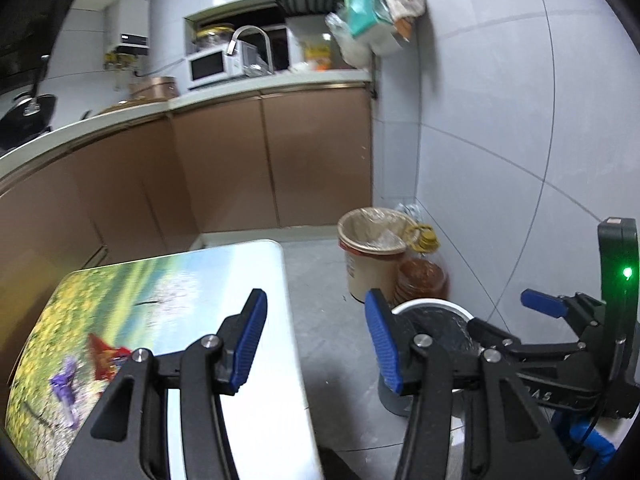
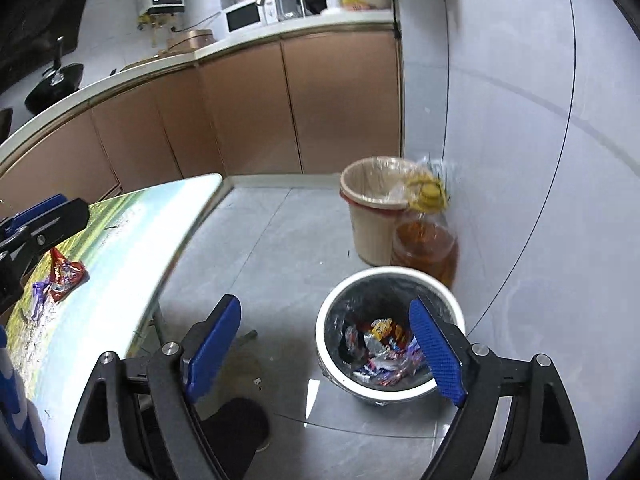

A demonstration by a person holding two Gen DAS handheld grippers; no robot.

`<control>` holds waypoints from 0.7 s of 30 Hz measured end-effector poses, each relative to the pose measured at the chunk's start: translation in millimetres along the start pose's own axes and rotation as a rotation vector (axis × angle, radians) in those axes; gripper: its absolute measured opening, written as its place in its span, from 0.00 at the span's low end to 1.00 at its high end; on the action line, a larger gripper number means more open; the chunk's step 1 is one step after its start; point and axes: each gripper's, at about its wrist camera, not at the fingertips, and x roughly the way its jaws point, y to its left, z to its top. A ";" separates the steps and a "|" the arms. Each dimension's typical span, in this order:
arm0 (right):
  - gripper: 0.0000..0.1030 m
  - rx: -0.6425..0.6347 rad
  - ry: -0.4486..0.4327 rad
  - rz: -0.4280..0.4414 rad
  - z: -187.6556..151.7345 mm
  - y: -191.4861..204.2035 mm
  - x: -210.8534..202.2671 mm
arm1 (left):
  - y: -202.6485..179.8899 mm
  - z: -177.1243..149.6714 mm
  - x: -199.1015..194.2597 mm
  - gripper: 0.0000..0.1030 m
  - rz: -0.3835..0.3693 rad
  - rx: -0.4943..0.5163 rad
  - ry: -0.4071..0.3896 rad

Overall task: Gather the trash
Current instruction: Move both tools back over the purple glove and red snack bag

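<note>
Crinkled wrappers [image 2: 380,350] lie in the white-rimmed bin [image 2: 332,312] on the floor, below the right gripper [image 2: 328,350], whose jaws stand wide apart with nothing between them. A red wrapper [image 1: 105,356] and what looks like a purple one [image 1: 66,390] lie on the table [image 1: 192,280], left of the empty, parted left gripper [image 1: 316,340].

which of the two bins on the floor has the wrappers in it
The white-rimmed bin nearest the right gripper, black-lined with a heap of colourful wrappers inside. The beige bin behind it, by the wall, shows only a clear liner.
</note>
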 end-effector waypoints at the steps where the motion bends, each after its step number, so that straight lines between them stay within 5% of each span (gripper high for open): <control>1: 0.83 -0.003 -0.010 -0.002 1.7 4.6 -6.3 | 5.6 -1.0 -7.9 0.48 0.013 -0.007 -0.012; 6: 0.85 -0.016 -0.055 -0.024 9.3 23.1 -33.0 | 27.0 -9.3 -37.8 0.48 0.046 -0.046 -0.041; 10: 0.98 -0.034 -0.087 -0.019 13.1 40.0 -50.7 | 42.5 -14.3 -55.6 0.48 0.066 -0.079 -0.055; 21: 1.00 -0.082 -0.175 0.007 14.8 85.1 -100.1 | 85.9 -34.2 -103.7 0.56 0.130 -0.147 -0.052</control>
